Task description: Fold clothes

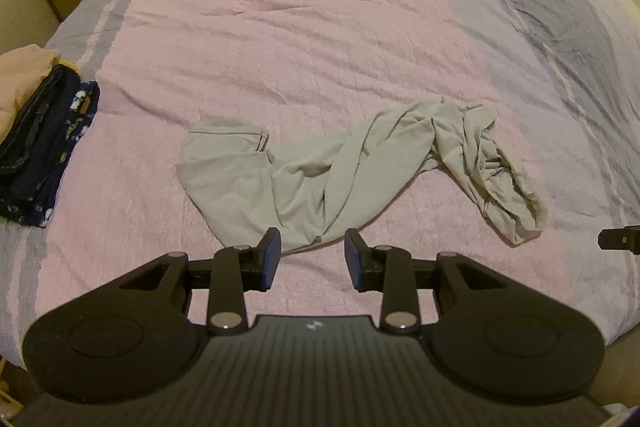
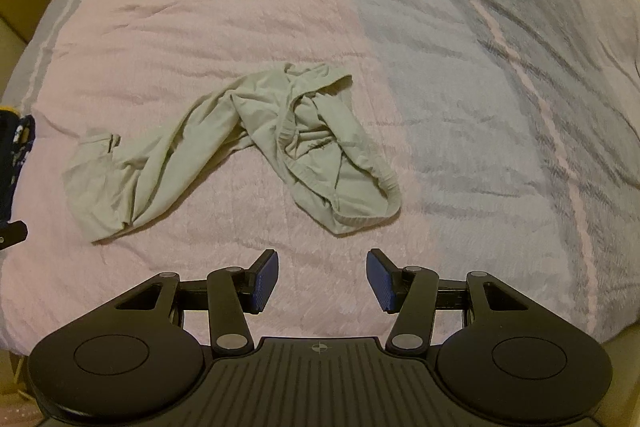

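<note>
With both the left claw (image 1: 312, 254) and right claw (image 2: 322, 277) wide and empty, a pinch at twelve o'clock could catch only one twisted layer (or the bedspread (image 1: 280, 27)) of the grey trousers (image 1: 332, 167), leaving them bunched

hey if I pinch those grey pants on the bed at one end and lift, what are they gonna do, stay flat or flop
The grey pants will probably flop: they already lie twisted and bunched, so the cloth looks thin and limp. The free end would likely dangle and drag across the pink bedspread. They look light, though the gathered waistband may hang lowest.

No legible txt or labels anywhere.
</note>
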Available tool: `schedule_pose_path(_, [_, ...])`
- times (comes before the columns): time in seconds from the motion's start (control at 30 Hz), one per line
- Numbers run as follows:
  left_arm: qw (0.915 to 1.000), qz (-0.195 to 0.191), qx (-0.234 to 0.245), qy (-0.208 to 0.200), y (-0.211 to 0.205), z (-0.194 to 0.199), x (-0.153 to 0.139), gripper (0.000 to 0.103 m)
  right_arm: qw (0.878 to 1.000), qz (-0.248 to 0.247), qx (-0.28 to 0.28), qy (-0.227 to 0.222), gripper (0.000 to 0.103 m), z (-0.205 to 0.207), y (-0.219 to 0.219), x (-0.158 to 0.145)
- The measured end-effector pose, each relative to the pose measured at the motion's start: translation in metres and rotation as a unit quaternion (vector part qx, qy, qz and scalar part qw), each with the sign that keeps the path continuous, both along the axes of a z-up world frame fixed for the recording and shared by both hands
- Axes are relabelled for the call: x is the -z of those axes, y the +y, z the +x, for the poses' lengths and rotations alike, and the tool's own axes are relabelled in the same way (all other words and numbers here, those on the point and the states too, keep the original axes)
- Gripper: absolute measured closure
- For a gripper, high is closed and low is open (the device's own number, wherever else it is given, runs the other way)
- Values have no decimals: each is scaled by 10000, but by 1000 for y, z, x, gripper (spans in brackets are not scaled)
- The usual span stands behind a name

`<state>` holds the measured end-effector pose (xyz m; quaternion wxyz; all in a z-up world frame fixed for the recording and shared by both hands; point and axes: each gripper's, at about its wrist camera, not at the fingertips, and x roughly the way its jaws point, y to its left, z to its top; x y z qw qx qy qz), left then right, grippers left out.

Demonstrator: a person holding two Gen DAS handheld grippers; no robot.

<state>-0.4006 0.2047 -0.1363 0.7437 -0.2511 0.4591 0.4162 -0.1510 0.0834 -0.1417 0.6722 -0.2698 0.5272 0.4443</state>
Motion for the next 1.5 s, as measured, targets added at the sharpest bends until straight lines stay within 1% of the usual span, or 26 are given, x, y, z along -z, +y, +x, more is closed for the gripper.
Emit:
schedule_pose_path(0.17, [9998,65,-175,45,-9,6,-2,72,9999,48,-125,-42,50,15,-4,-3])
schedule_pose_path(0.33, [9993,48,-350,128,-11,9,1,72,9998,-22,-185,-8,50,30,-7,4])
schedule_pose_path(0.5, [9990,10,-401,216,-8,14,6,72,9997,-75,-207,51,50,39,-5,10])
schedule_pose_path(0.67, [9990,-41,-386,240,4,20,13,71,9998,-92,-159,92,50,45,4,17])
schedule_pose_path(0.87, [9990,-172,-360,210,29,17,27,70,9997,-113,73,226,50,53,15,32])
schedule_pose_path(1.07, [9979,-453,-450,78,62,9,47,70,9963,68,527,674,50,65,22,51])
schedule_pose_path(1.27, [9969,-555,-536,164,97,4,68,70,9932,-108,809,826,50,70,33,74])
schedule_pose_path(1.33, [9962,-614,-598,136,109,3,76,70,9922,-126,891,857,50,73,37,83])
schedule_pose_path(1.43, [9951,-685,-704,70,127,0,88,70,9899,35,1076,925,50,81,50,93])
schedule_pose_path(1.5, [9946,-695,-770,41,138,-2,95,70,9851,335,1308,1066,50,91,58,99])
